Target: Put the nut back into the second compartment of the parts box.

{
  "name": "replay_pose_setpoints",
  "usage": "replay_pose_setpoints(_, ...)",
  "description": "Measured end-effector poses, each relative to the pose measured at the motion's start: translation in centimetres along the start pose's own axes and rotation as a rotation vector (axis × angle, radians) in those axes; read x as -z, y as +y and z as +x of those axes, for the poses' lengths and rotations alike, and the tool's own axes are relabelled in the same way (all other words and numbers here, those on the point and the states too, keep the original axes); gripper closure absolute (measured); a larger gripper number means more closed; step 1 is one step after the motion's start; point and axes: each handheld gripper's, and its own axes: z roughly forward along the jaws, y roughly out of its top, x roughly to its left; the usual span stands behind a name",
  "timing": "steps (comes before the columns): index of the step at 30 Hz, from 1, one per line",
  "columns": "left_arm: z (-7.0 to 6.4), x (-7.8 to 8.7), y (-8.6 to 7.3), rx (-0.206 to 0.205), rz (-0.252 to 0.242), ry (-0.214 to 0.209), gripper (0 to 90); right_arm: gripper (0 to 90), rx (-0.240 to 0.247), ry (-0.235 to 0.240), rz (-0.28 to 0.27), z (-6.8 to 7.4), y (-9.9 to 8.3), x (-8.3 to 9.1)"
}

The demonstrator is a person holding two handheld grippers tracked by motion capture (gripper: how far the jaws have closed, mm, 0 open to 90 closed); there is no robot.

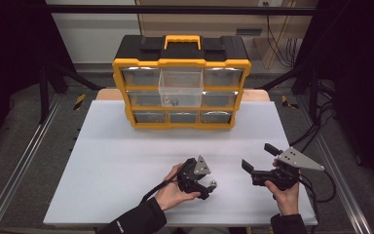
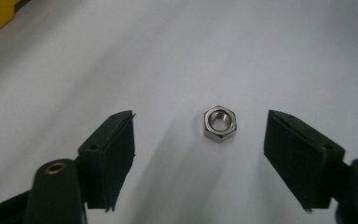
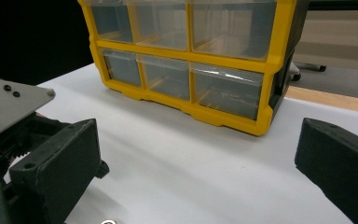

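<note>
Left gripper (image 1: 208, 187) sits low over the white table (image 1: 126, 161), near its front edge, held by the person's left hand (image 1: 173, 192). Its jaws are spread wide w/ nothing gripped. In the left gripper view a small steel hex nut (image 2: 220, 123) lies flat on the table between the two jaws, threaded hole facing up, closer to the right-hand jaw in that view but touching neither. In the high view the nut (image 1: 213, 184) shows as a small bright spot just beside the gripper tip.

Right gripper (image 1: 258, 158) is held by the right hand (image 1: 285, 192), just right of the left one, apart from it, jaws aimed toward the far side of the table. Jaws are wide apart, empty. Right gripper view looks btwn them at the lower drawers.

Yellow and black drawer organizer (image 1: 181, 63) stands upright at the far side of the table, handle on top, 3 rows of clear drawers. The top middle drawer (image 1: 180, 87) is pulled out toward the person, hanging in front of the middle row; a few small dark metal bits lie in its bottom, too small to identify. Other drawers sit flush in the frame.
</note>
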Motion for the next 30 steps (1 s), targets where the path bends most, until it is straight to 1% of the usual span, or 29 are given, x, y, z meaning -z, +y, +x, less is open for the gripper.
replay_pose_setpoints(2, -0.1, -0.1, 0.1, 0.001, 0.002, 0.002, 28.4, 0.6, 0.0, -0.004, 0.001, 0.0, 0.0, 0.0)
replay_pose_setpoints(3, -0.2, -0.4, 0.1, -0.008, 0.008, -0.002, 29.6, 0.6, 0.003, -0.002, 0.001, 0.0, 0.0, 0.0)
replay_pose_setpoints(4, -0.2, -0.4, 0.1, -0.008, 0.008, -0.002, 30.6, 0.6, 0.003, -0.002, 0.001, 0.0, 0.0, 0.0)
replay_pose_setpoints(6, -0.2, -0.6, 0.2, -0.003, 0.018, -0.007, 31.8, 0.6, 0.003, -0.003, -0.001, 0.0, 0.0, 0.1)
replay_pose_setpoints(9, -0.3, -0.8, 0.4, 0.001, 0.028, -0.015, 37.6, 0.6, 0.002, -0.003, 0.001, 0.0, 0.0, 0.1)
replay_pose_setpoints(10, -0.3, -1.1, 0.5, 0.006, 0.032, -0.024, 39.1, 0.6, 0.002, -0.003, -0.001, 0.0, 0.0, 0.0)
replay_pose_setpoints(12, -0.4, -1.2, 0.5, 0.007, 0.032, -0.028, 40.4, 0.6, 0.003, -0.002, 0.001, 0.0, 0.0, 0.0)
replay_pose_setpoints(13, -0.5, -1.4, 0.6, 0.009, 0.037, -0.031, 42.9, 0.6, 0.0, 0.0, 0.0, 0.0, 0.0, 0.0)
replay_pose_setpoints(14, -0.6, -1.5, 0.6, 0.005, 0.041, -0.028, 42.9, 0.6, 0.0, 0.0, 0.0, 0.0, 0.0, 0.0)
replay_pose_setpoints(16, -0.6, -2.0, 0.6, 0.014, 0.048, -0.035, 46.3, 0.6, 0.0, -0.001, -0.002, 0.0, 0.0, 0.1)
replay_pose_setpoints(17, -0.6, -2.1, 0.7, 0.01, 0.06, -0.032, 47.4, 0.6, -0.001, -0.001, -0.002, 0.0, 0.0, 0.1)
replay_pose_setpoints(18, -0.6, -2.2, 0.7, 0.015, 0.063, -0.032, 48.9, 0.6, 0.001, -0.002, -0.002, 0.0, 0.0, 0.1)
replay_pose_setpoints(20, -0.6, -2.4, 0.7, 0.013, 0.067, -0.03, 51.0, 0.6, 0.002, -0.002, 0.0, 0.0, 0.0, 0.1)
replay_pose_setpoints(21, -0.5, -2.4, 0.7, 0.011, 0.078, -0.03, 52.1, 0.6, 0.0, -0.004, -0.002, 0.0, 0.0, 0.0)
replay_pose_setpoints(22, -0.6, -2.6, 0.6, 0.023, 0.078, -0.029, 53.5, 0.6, 0.0, -0.004, -0.002, 0.0, 0.0, 0.0)
replay_pose_setpoints(27, -0.6, -2.7, 0.7, 0.022, 0.083, -0.029, 57.8, 0.5, 0.003, -0.001, -0.003, 0.0, 0.0, 0.0)
replay_pose_setpoints(28, -0.5, -2.7, 0.7, 0.017, 0.091, -0.031, 59.1, 0.6, 0.003, -0.002, -0.003, 0.0, 0.0, 0.0)
replay_pose_setpoints(30, -0.5, -2.7, 0.8, 0.021, 0.093, -0.026, 61.4, 0.6, 0.003, -0.002, -0.002, 0.0, 0.0, 0.0)
